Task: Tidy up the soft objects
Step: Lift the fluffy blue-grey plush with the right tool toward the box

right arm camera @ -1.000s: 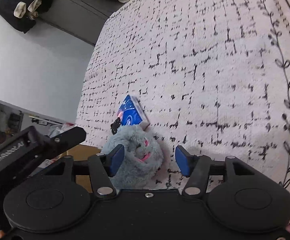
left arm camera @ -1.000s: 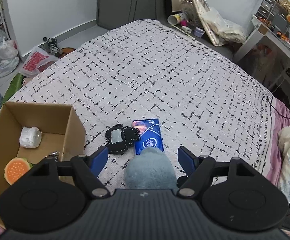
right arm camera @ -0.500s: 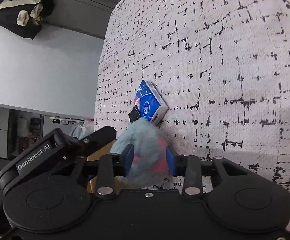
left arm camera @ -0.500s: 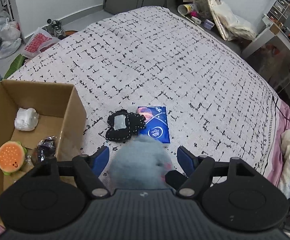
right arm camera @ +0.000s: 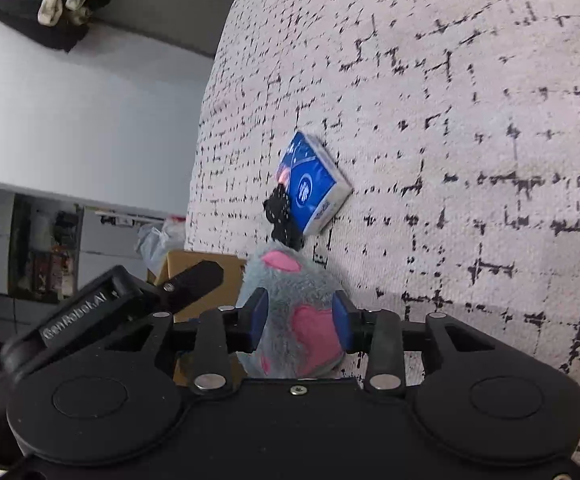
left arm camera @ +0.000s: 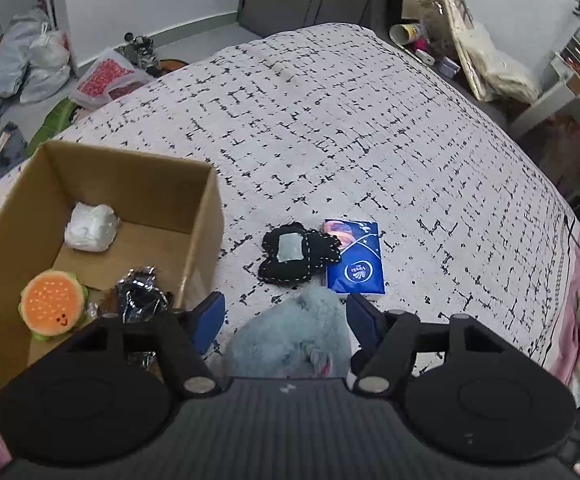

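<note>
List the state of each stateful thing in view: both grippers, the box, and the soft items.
right gripper: shut on the grey plush
left gripper: open, holding nothing
cardboard box: open-topped, holding burger plush, white bundle
black felt piece: on bed, overlapping tissue pack
tissue pack: flat on bed

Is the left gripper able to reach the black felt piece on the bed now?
Probably not directly: the left gripper is open, but the grey plush toy, held by the right gripper, sits between it and the black felt piece.
</note>
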`<control>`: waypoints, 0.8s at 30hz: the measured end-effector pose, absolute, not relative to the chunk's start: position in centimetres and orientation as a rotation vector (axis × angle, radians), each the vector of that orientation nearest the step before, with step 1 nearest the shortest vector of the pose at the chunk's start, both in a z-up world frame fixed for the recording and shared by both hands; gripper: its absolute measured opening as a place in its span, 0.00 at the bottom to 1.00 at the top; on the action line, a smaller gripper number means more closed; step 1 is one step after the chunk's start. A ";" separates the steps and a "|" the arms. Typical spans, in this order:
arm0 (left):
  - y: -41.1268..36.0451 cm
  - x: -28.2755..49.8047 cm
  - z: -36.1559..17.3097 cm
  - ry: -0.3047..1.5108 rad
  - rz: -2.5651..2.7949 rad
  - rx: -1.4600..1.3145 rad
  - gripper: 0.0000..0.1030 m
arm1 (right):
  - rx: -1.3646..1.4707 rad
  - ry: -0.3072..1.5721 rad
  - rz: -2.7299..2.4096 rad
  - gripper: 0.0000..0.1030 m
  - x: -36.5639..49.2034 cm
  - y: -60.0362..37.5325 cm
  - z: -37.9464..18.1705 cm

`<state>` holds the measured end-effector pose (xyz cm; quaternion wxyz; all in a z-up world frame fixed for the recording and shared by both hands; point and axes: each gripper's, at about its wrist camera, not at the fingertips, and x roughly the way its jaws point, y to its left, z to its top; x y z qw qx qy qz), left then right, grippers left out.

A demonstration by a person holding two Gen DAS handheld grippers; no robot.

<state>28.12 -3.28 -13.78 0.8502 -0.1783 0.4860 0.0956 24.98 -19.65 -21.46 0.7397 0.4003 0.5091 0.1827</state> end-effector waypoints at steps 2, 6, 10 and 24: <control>-2.9 28.0 -14.0 1.037 0.197 -0.401 0.55 | 0.860 1.134 0.408 0.40 25.0 -19.0 -21.8; -2.8 27.7 -14.3 1.044 0.202 -0.410 0.46 | 0.848 1.131 0.420 0.42 24.7 -18.6 -21.6; -2.7 27.6 -14.7 1.055 0.203 -0.420 0.42 | 0.838 1.146 0.441 0.42 24.7 -18.4 -21.5; -3.9 27.4 -15.3 1.068 0.191 -0.375 0.42 | 0.821 1.105 0.391 0.16 24.5 -19.1 -21.6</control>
